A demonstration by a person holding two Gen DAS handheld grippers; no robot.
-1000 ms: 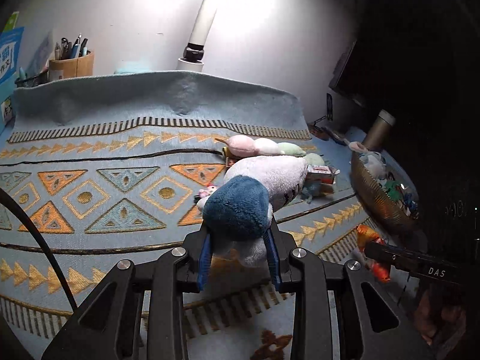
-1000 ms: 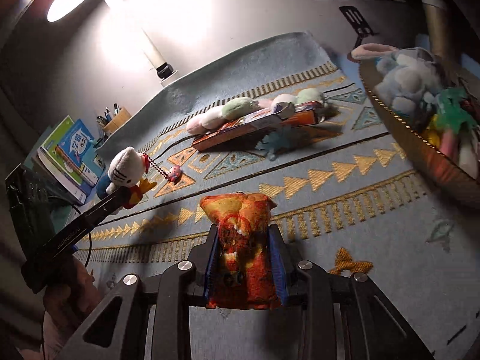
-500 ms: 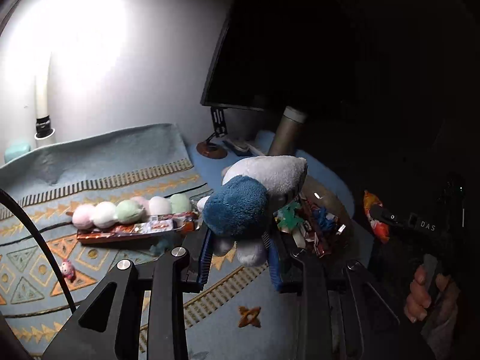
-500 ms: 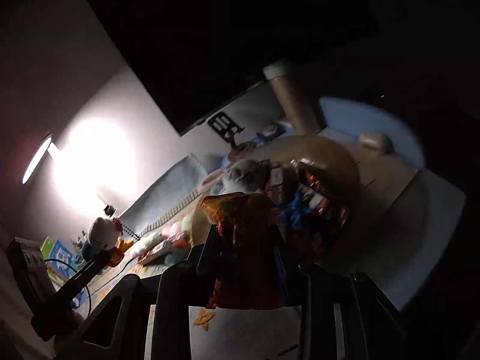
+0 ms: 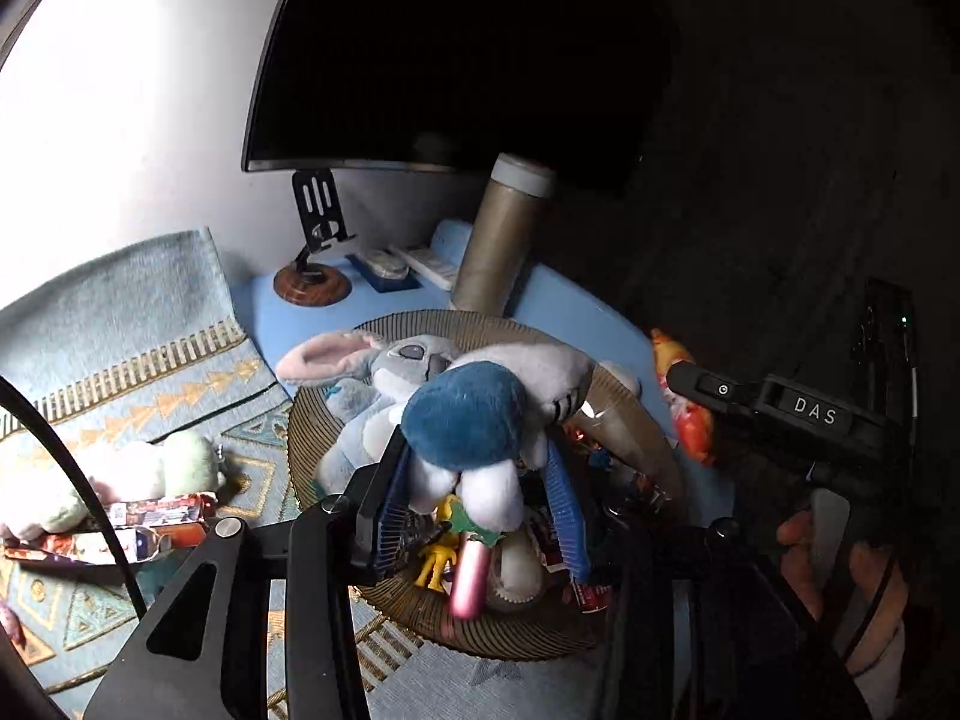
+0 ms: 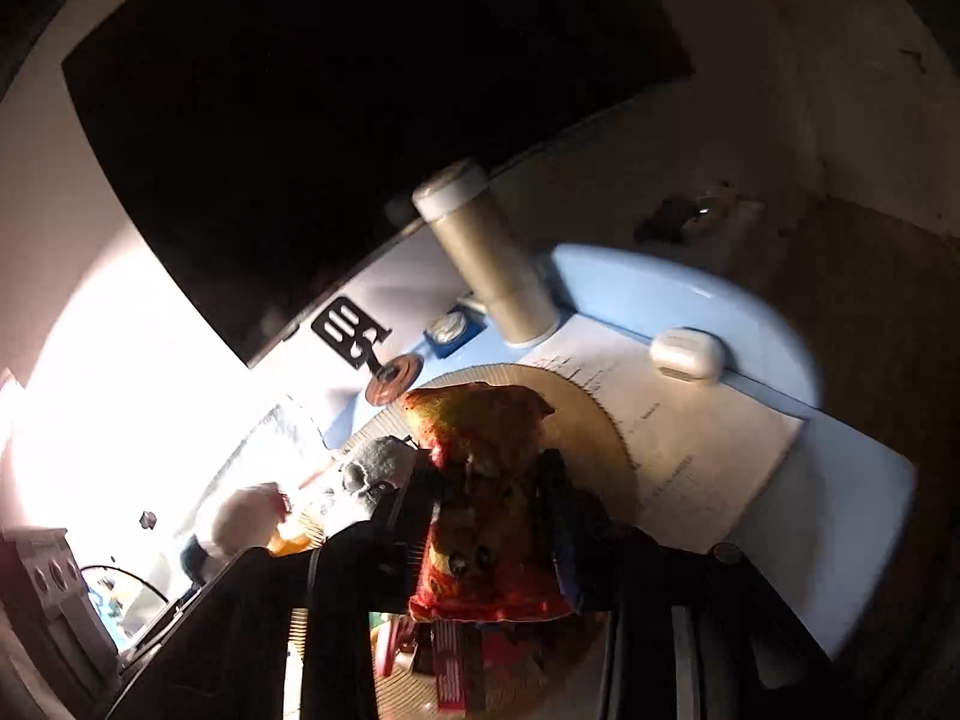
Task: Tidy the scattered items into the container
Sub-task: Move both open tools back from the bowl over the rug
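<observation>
Both grippers now over basket [image 5: 312, 420], pinching plush [image 5: 474, 420] and "DAS"-side snack bag [image 6: 480, 480].

toys crowd the basket [image 5: 324, 414]; tall cylinder [image 5: 501, 234] and monitor [image 5: 456, 54] block behind it

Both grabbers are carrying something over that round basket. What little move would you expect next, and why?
Probably the left gripper opens, dropping the blue-and-white plush it holds directly above the woven basket, among toys already inside.
</observation>
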